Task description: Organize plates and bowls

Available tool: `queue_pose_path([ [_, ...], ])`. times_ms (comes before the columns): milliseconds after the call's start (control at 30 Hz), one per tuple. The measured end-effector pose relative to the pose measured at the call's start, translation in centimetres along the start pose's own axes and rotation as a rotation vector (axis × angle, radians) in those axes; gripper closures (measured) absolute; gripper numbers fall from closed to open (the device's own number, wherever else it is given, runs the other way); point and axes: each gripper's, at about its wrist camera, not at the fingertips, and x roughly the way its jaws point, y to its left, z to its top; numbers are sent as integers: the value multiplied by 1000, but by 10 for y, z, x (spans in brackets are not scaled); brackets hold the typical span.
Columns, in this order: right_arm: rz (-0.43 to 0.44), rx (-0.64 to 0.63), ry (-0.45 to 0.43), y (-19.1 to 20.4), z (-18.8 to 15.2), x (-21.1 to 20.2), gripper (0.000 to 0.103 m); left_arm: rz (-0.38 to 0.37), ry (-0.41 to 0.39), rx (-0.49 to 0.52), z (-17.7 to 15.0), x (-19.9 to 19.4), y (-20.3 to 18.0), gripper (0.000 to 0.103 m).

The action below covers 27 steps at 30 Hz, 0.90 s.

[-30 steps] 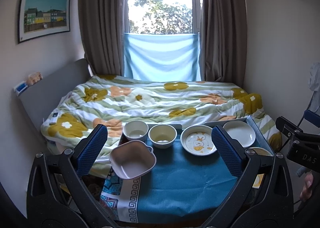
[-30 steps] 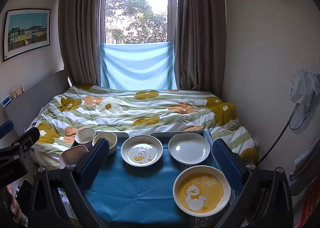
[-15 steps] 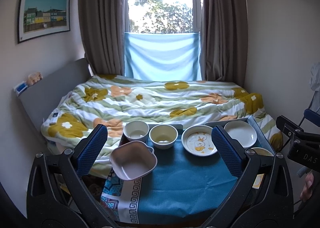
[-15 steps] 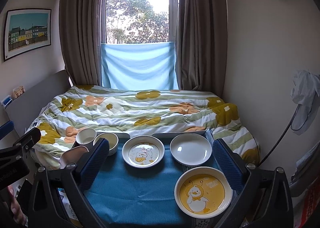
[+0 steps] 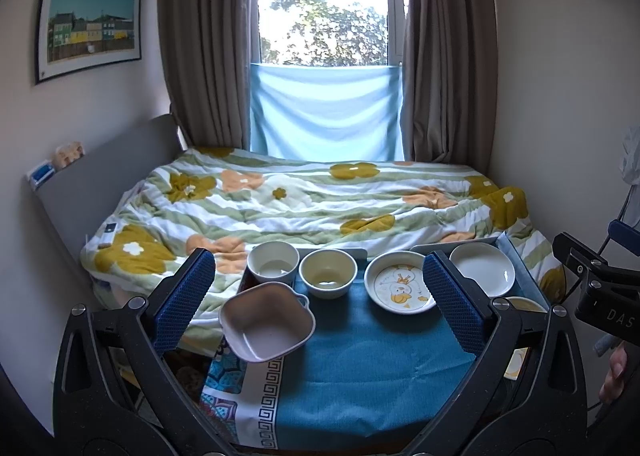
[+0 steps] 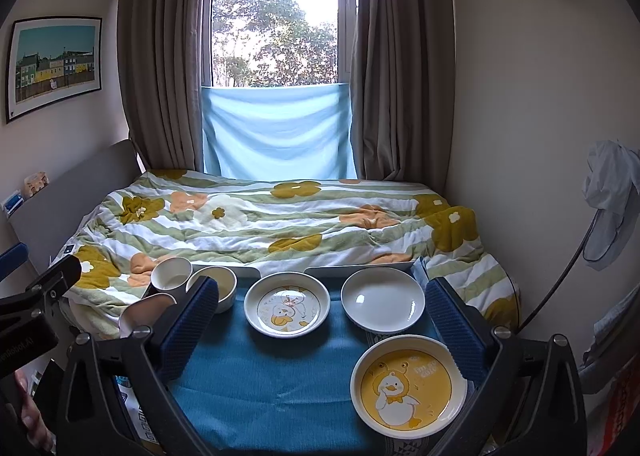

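Observation:
On the blue-clothed table (image 5: pixel 360 376) stand a square pinkish bowl (image 5: pixel 266 332), a white bowl (image 5: pixel 273 264), a cream bowl (image 5: pixel 328 271), a duck-print plate (image 5: pixel 400 288) and a plain white plate (image 5: pixel 482 268). The right wrist view adds a yellow duck plate (image 6: pixel 408 384) near the front right, beside the duck-print plate (image 6: pixel 286 308) and white plate (image 6: pixel 383 298). My left gripper (image 5: pixel 320 296) hangs open above the bowls, holding nothing. My right gripper (image 6: pixel 320 320) is open too, above the plates, apart from them.
A bed with a floral quilt (image 5: pixel 312 204) lies right behind the table. Curtains and a window (image 5: pixel 324 4) close the far wall. A fan draped with cloth (image 6: pixel 612 200) stands at the right wall. A hand (image 5: pixel 612 376) shows at the right edge.
Both views have shifted very slightly; the dishes sit a touch further right in the frames. No dish has moved and both grippers remain open.

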Motion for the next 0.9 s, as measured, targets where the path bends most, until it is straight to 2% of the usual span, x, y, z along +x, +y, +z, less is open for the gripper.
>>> queue_pose_path([
  [900,2,-3,-3,-1,2,2,0,-4,-2,-8,1,3,5,0],
])
